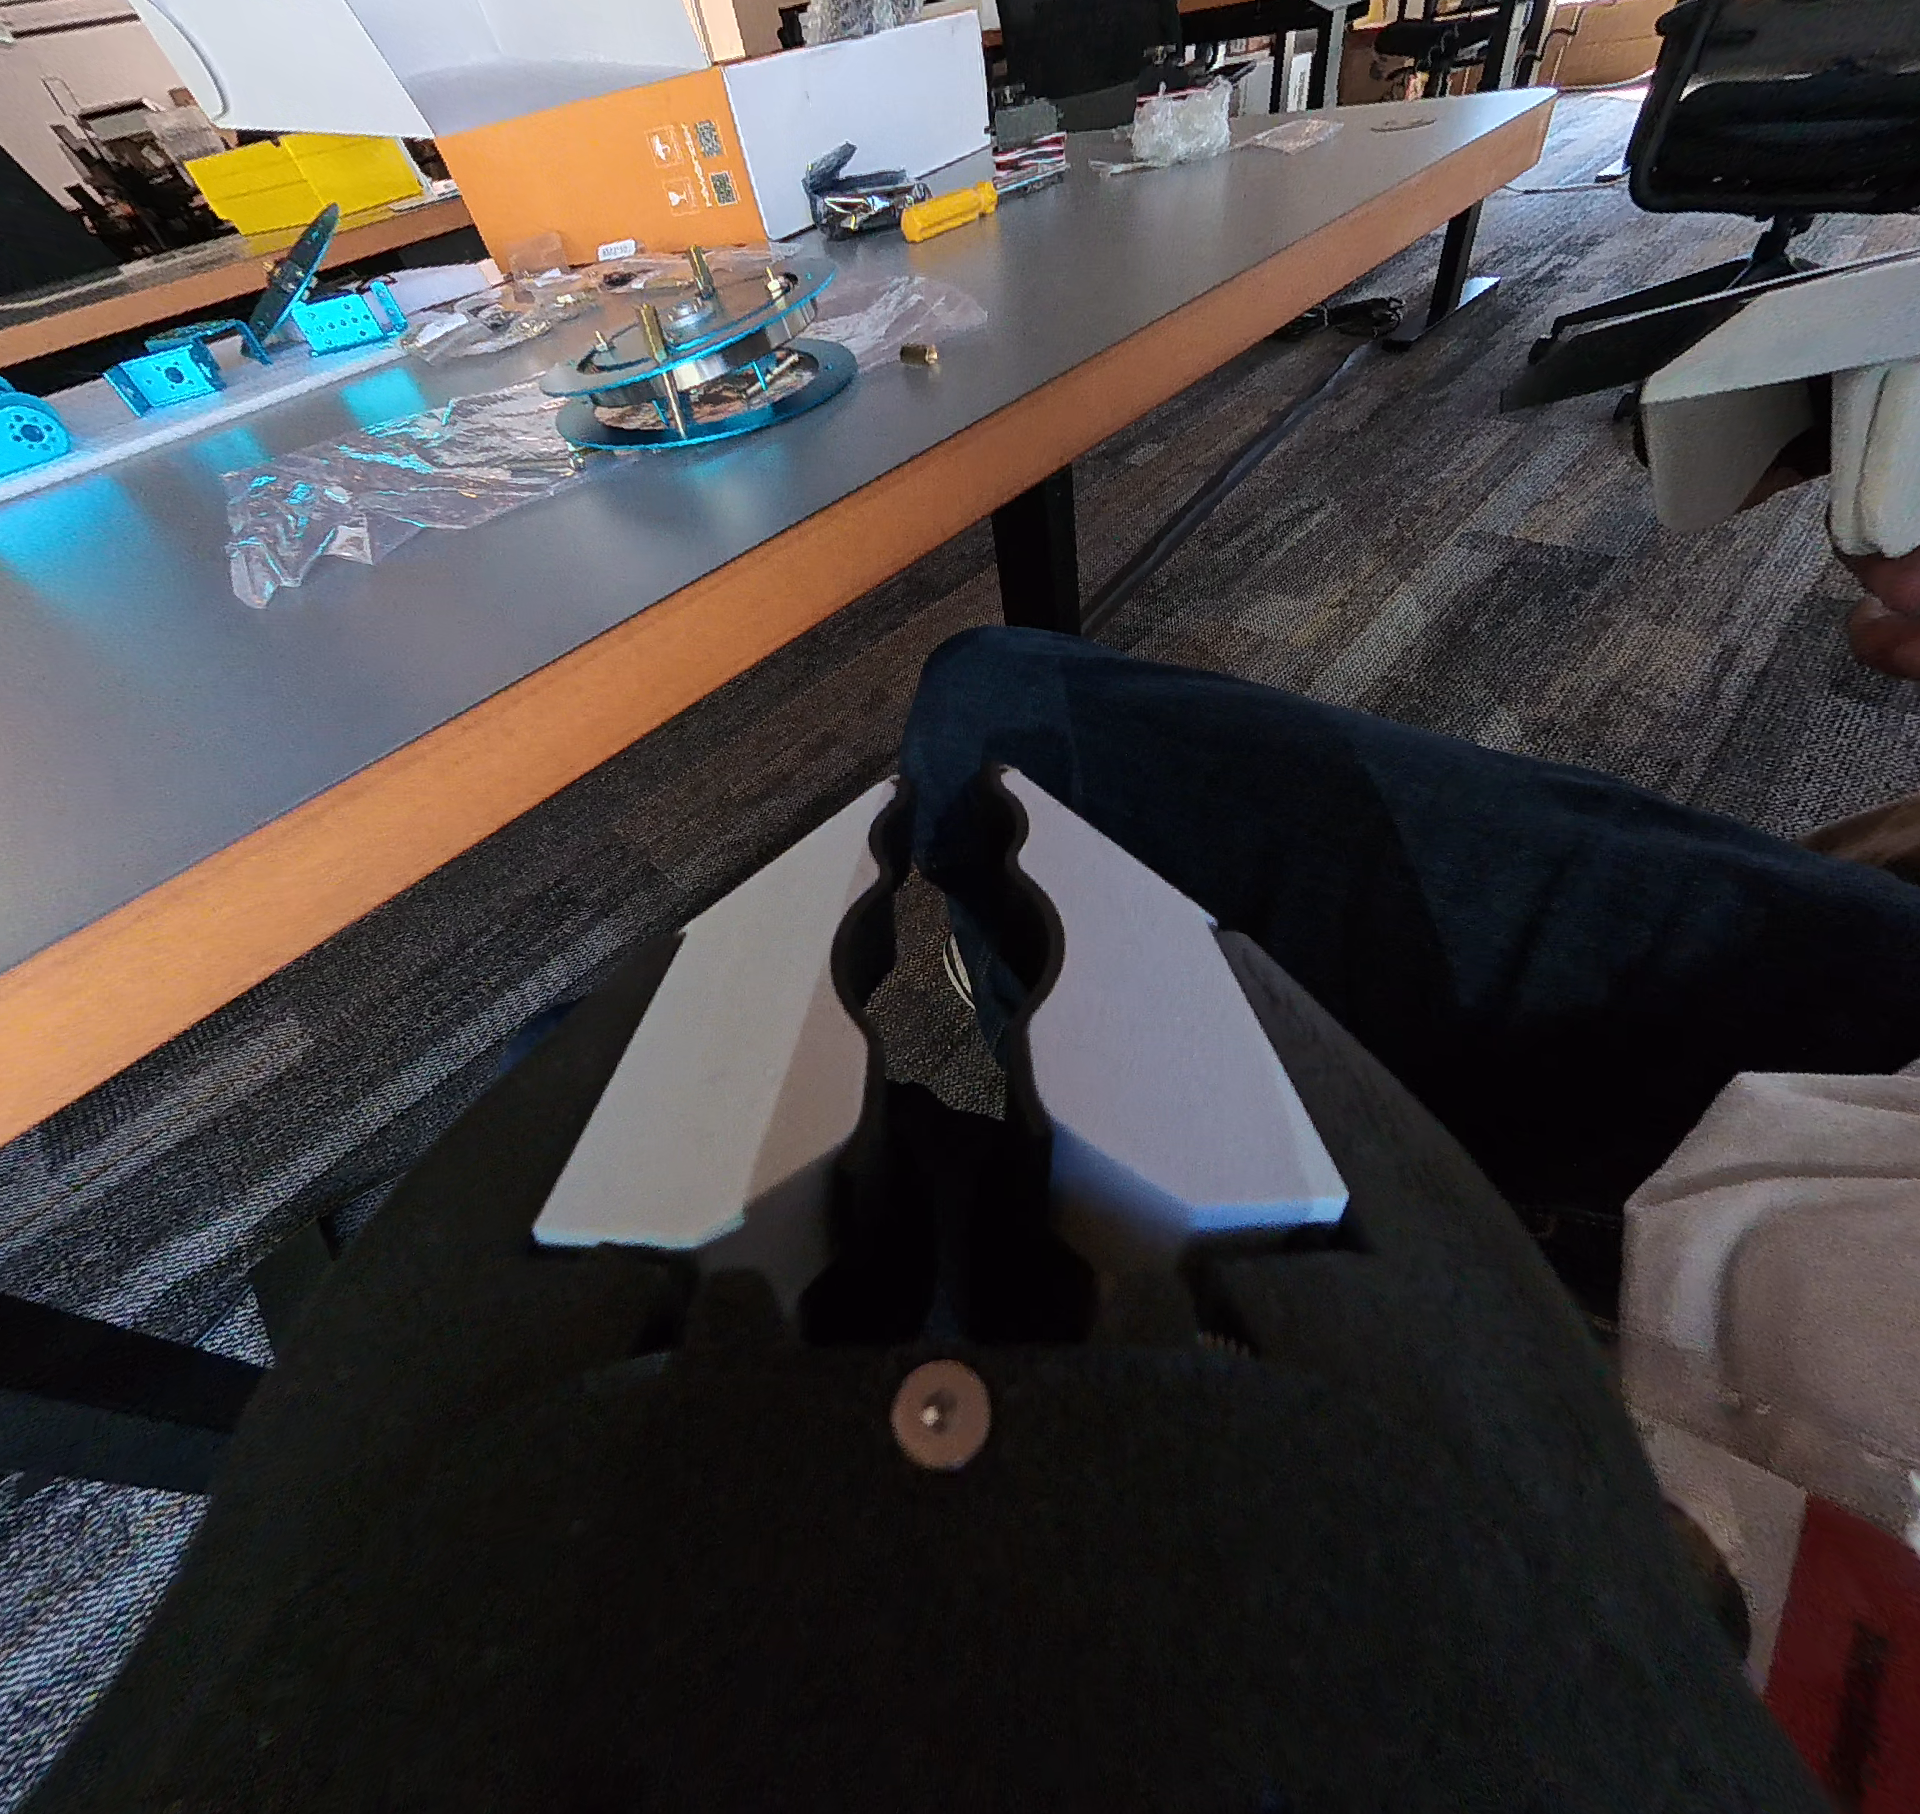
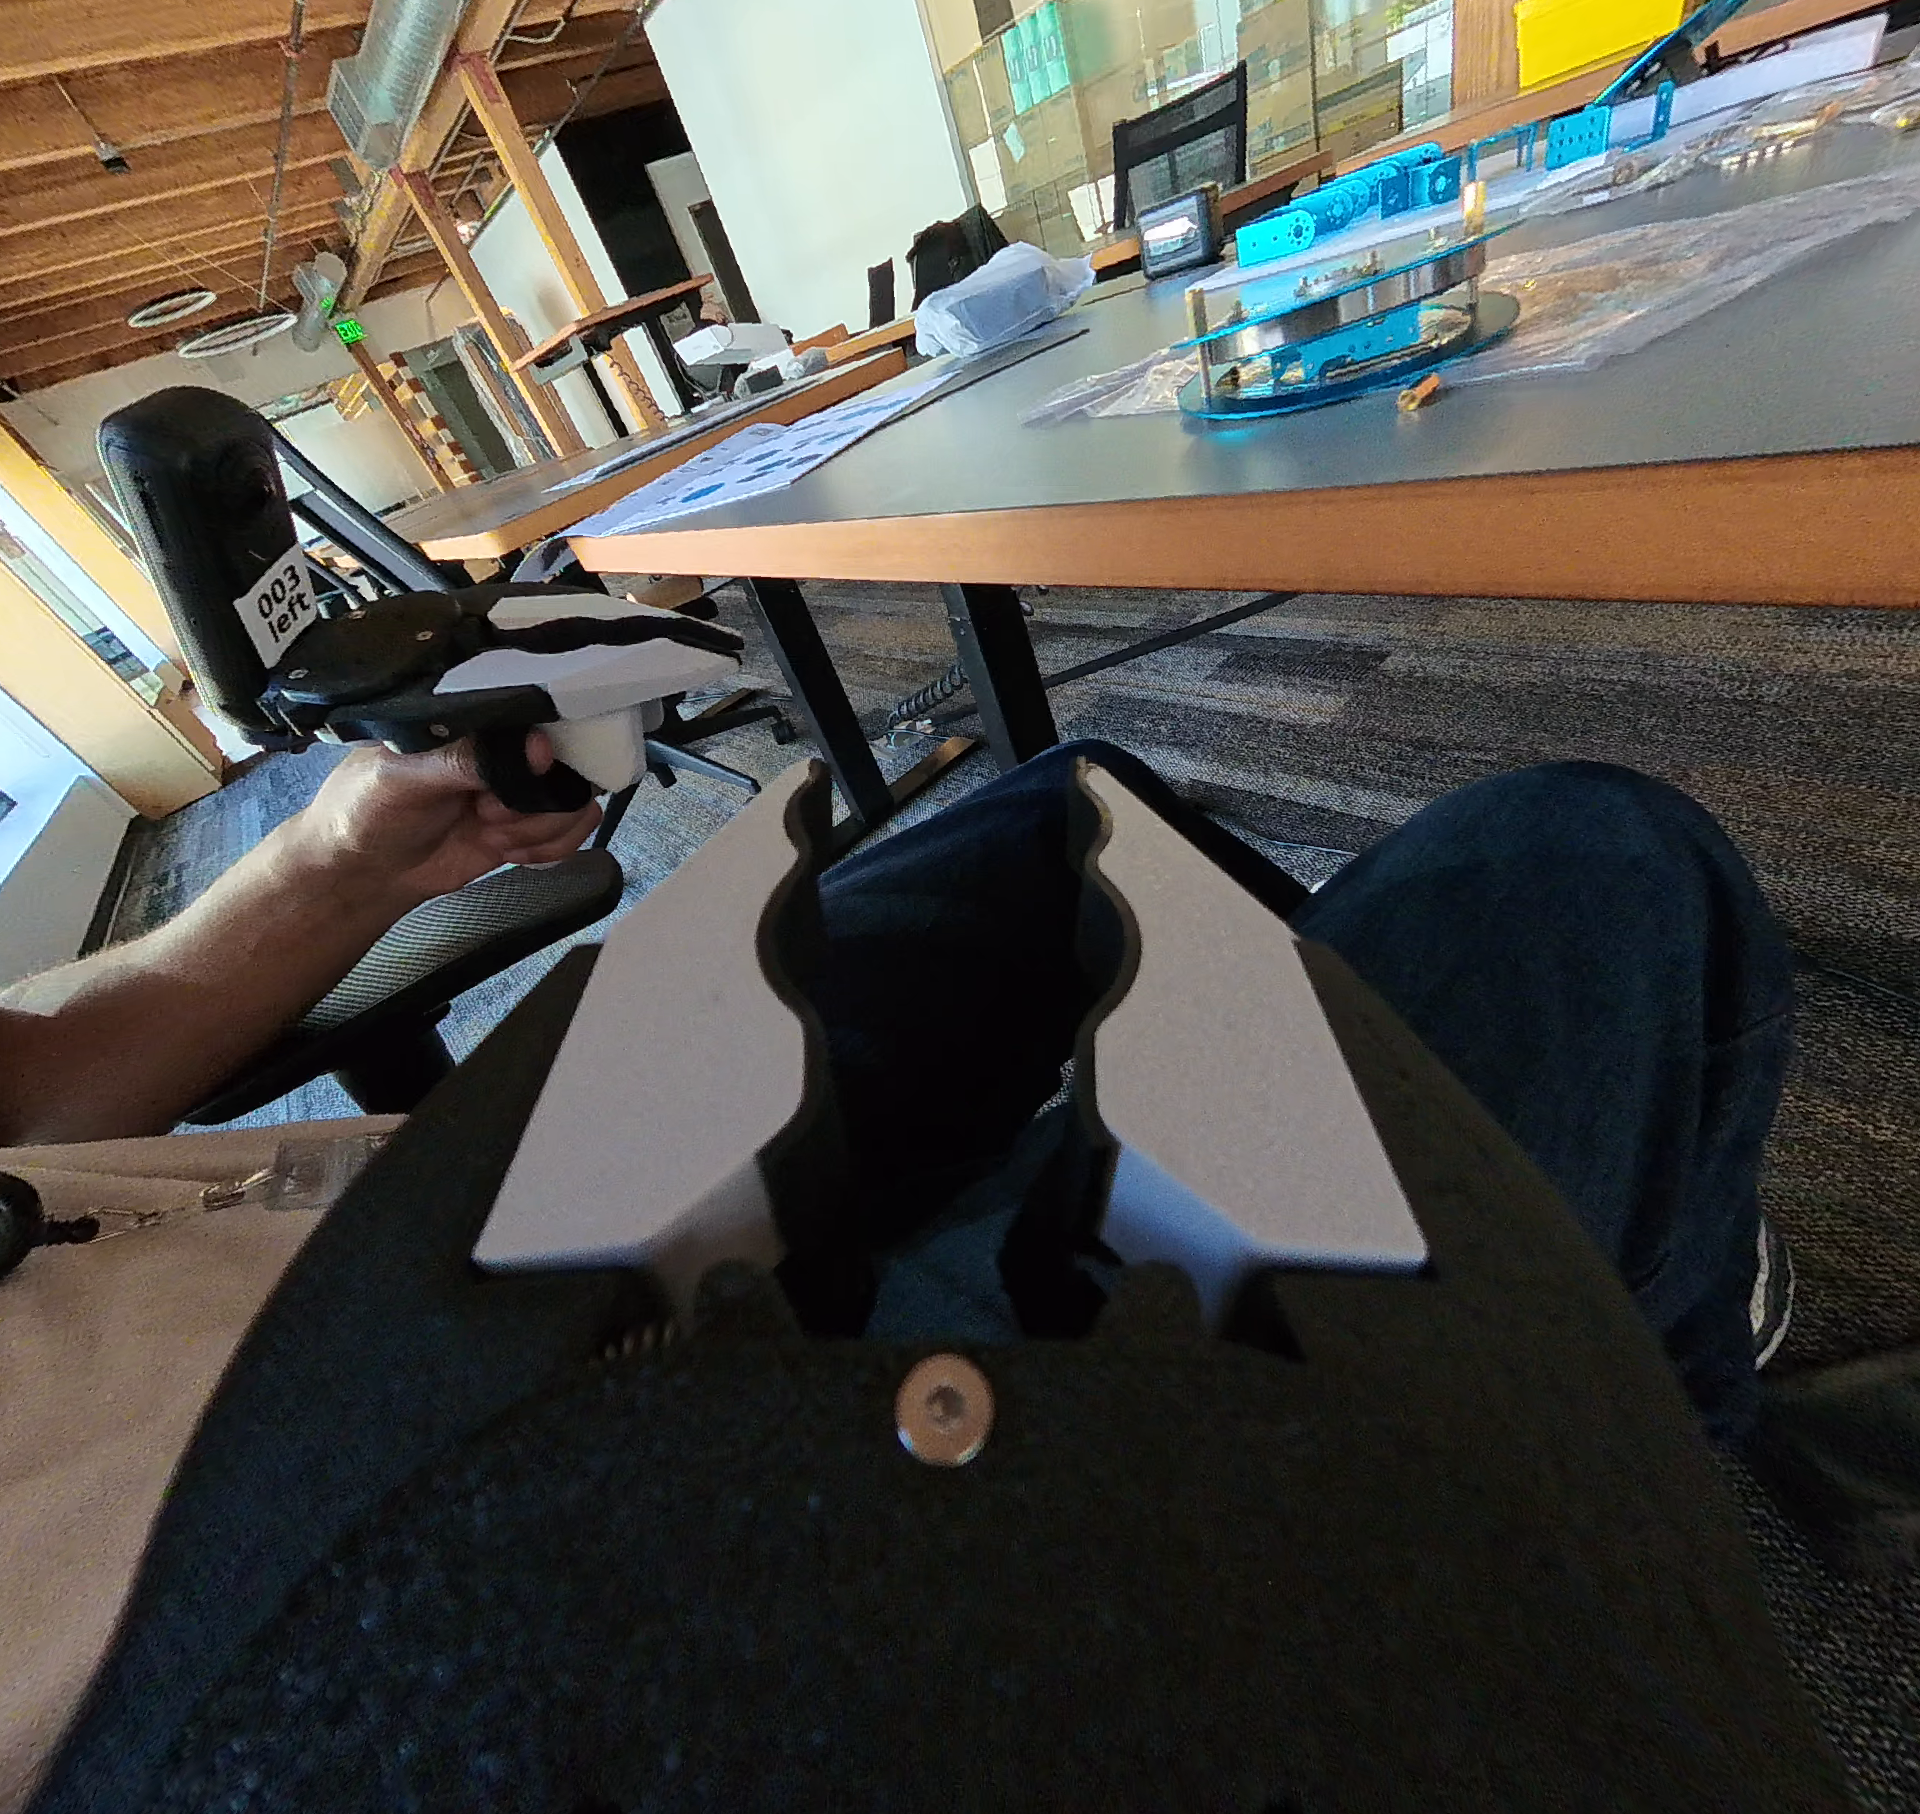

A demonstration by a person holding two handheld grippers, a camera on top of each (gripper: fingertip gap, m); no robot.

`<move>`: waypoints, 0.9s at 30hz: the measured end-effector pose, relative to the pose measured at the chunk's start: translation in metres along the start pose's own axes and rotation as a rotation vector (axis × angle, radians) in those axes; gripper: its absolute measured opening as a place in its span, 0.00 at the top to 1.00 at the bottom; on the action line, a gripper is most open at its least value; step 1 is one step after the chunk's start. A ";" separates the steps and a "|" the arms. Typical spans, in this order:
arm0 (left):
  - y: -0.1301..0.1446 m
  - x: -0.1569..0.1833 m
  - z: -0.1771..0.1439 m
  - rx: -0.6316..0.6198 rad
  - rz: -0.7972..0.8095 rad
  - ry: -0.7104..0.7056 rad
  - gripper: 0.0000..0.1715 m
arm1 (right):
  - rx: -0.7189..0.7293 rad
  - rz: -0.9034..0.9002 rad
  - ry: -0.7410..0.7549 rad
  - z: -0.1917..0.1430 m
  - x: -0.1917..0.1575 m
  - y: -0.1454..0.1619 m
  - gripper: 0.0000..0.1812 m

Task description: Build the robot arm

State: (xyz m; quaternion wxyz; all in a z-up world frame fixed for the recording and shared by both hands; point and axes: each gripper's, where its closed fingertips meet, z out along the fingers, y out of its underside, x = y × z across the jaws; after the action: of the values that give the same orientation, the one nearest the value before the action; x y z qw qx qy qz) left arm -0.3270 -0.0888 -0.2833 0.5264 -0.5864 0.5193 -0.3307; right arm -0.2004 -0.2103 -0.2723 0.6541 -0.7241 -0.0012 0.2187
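While the left tongs hang low over a person's knee in dark trousers, their wavy black pads are drawn almost together, with only a thin gap and nothing in it. Up and to the left of them runs the table. Farther ahead on it sits a round blue plate assembly with brass posts. A loose brass standoff lies just to its right, and an empty clear bag lies crumpled to its left. Beyond it stands an orange and white box with its lid flipped up; what is inside cannot be seen from this low angle. A yellow-handled screwdriver lies beside the box, and blue brackets lie far left.

From the right side, the right tongs are spread wide and empty, also above the knees and below the table edge. Off to their left, a hand holds the left tongs, well apart from them. Ahead and to the right is the same blue assembly, with the standoff by its rim.
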 end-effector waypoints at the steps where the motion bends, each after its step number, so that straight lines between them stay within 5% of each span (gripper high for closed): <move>1: 0.000 0.000 0.000 0.000 -0.001 0.001 0.92 | -0.004 -0.003 -0.002 0.001 -0.001 0.000 0.76; 27: 0.003 -0.007 0.000 -0.004 -0.067 -0.040 0.92 | -0.087 -0.040 -0.052 0.015 -0.011 0.014 0.75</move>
State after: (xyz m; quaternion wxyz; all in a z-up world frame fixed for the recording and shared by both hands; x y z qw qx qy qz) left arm -0.3290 -0.0820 -0.2850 0.5239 -0.6111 0.4895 -0.3353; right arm -0.2194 -0.2012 -0.2828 0.6261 -0.7457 -0.0421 0.2240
